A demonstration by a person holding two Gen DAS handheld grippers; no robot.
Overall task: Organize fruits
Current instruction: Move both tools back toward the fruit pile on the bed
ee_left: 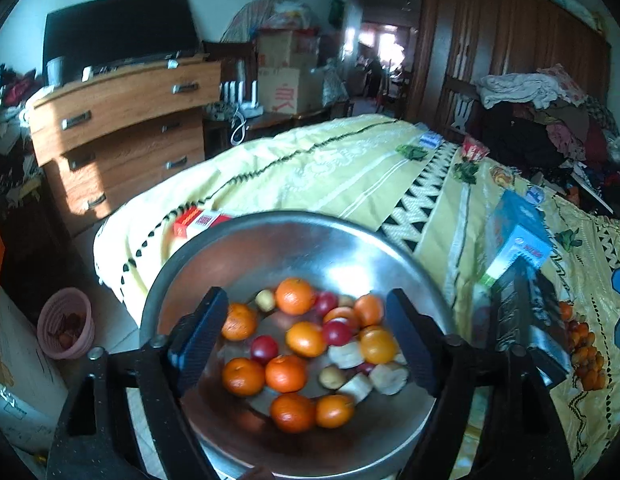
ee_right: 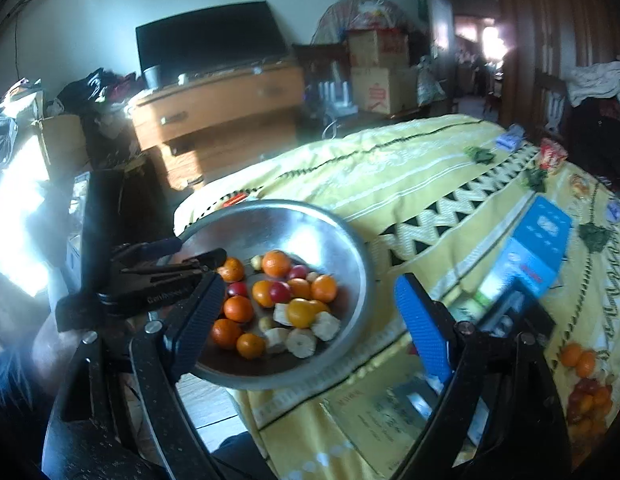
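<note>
Fruits [ee_left: 306, 344] sit heaped in our metal bowl [ee_left: 270, 248] between the wide left claw [ee_left: 310, 344]; our right claw [ee_right: 310, 320] gapes empty alongside.

Pale wall, dark television [ee_left: 120, 30] on sunlit wooden dresser [ee_left: 122, 132], stacked cardboard boxes [ee_left: 284, 76], dark wardrobe [ee_left: 505, 40]

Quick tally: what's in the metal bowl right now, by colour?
In the round silver metal bowl:
Round orange citrus fruits: 10
Small round red fruits: 3 clear (a possible fourth is mostly hidden)
Small round pale yellow fruits: 3
Pale cut chunks: 4
Total: 20
</note>
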